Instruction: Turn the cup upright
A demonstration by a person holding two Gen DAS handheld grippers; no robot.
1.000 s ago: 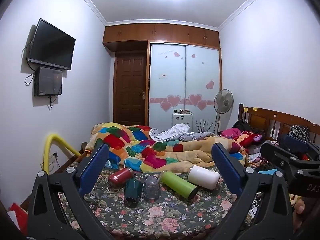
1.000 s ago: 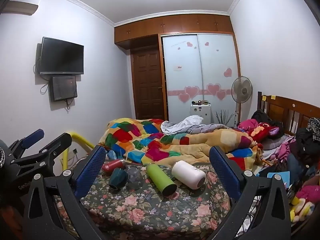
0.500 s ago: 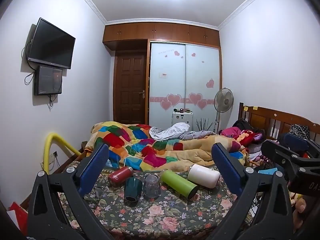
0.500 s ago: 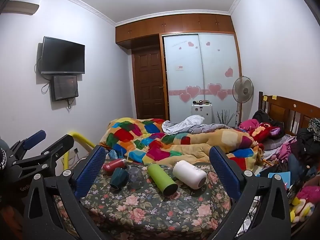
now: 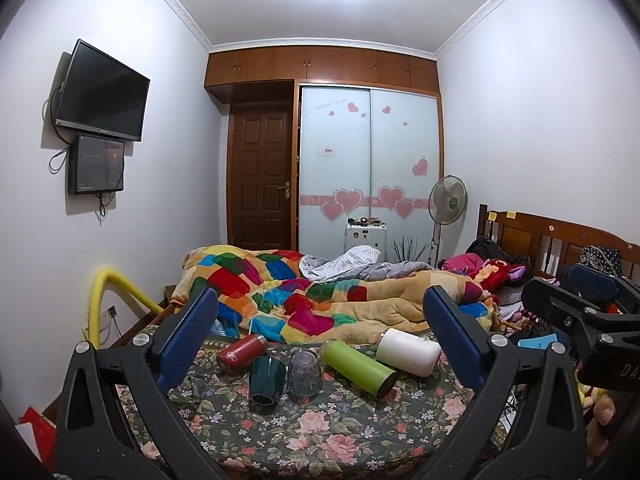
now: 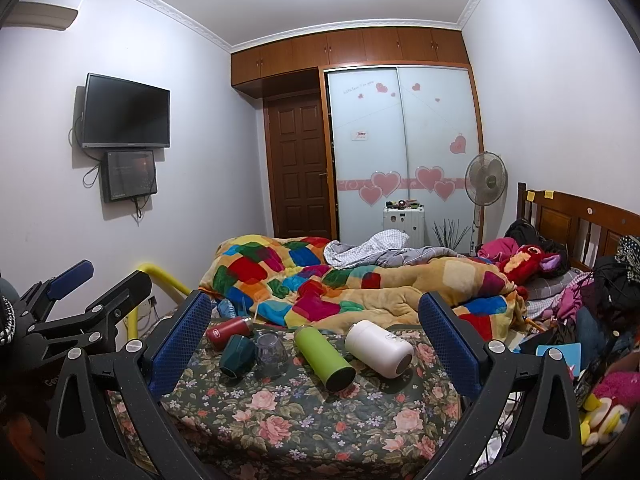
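Several cups rest on the floral bedspread (image 5: 304,436). A dark green cup (image 5: 266,378) (image 6: 237,356) and a clear glass cup (image 5: 305,372) (image 6: 271,352) stand upside down side by side. A red bottle (image 5: 241,353) (image 6: 229,328), a green bottle (image 5: 358,366) (image 6: 324,356) and a white cup (image 5: 408,351) (image 6: 378,348) lie on their sides. My left gripper (image 5: 320,336) and right gripper (image 6: 314,336) are both open and empty, held back from the cups. The left gripper also shows in the right wrist view (image 6: 80,300), the right one in the left wrist view (image 5: 580,312).
A colourful patchwork quilt (image 5: 320,296) is heaped behind the cups. A yellow padded rail (image 5: 108,292) stands at the left bed edge. Clothes and toys (image 6: 560,280) pile against the wooden headboard (image 5: 560,240) on the right. A fan (image 5: 447,204) stands by the wardrobe.
Both views have shifted very slightly; the cups sit a touch lower in the right wrist view. No cup has moved and both grippers stay open.
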